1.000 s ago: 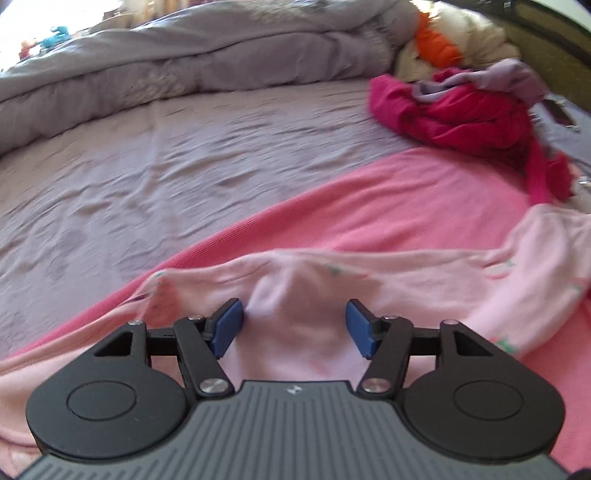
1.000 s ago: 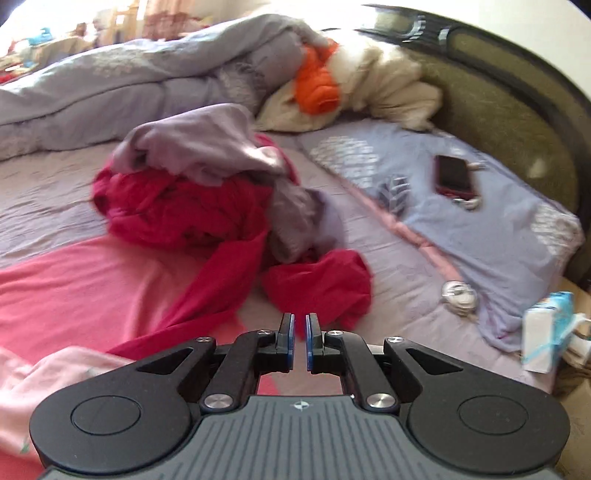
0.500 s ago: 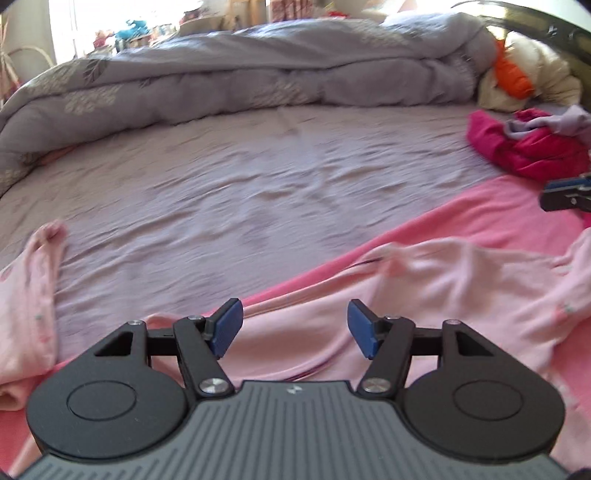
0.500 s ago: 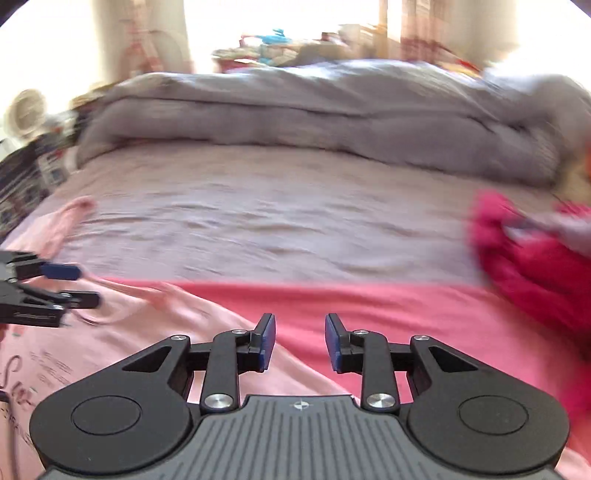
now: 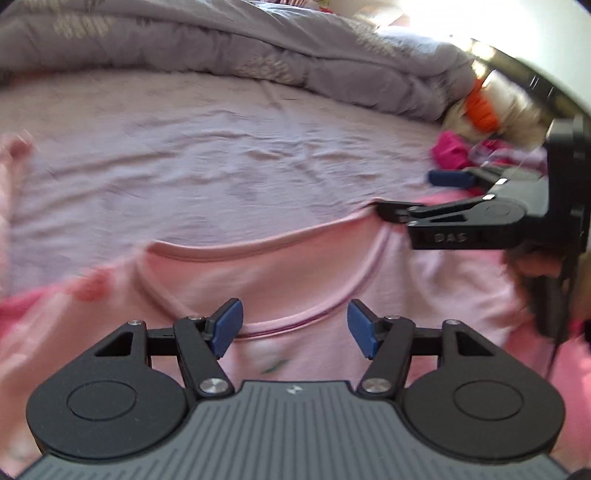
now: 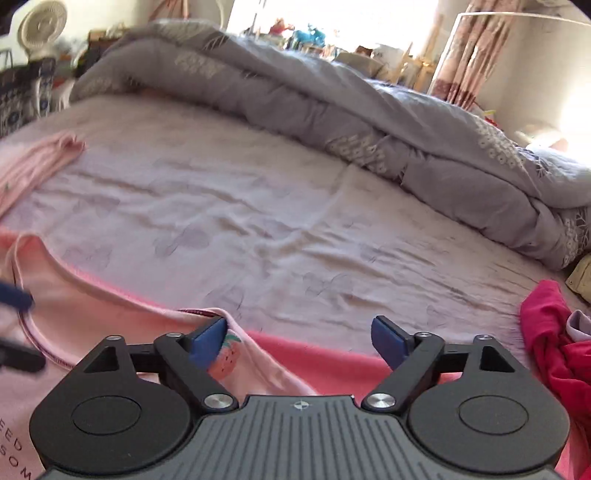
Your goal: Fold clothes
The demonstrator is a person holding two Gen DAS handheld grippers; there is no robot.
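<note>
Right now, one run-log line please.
stage: pre-grasp | left hand-held gripper: open over pink shirt neckline | right hand-held gripper: just opened, empty

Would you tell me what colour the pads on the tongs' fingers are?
Blue pads on black fingers, clearest in the left wrist view.

- pink shirt [image 5: 280,280]: lower part hidden under left tool [image 5: 293,328] body
- shirt print [image 6: 14,450] cut at frame edge, unreadable
- far windowsill clutter [image 6: 306,33] too small to tell
</note>
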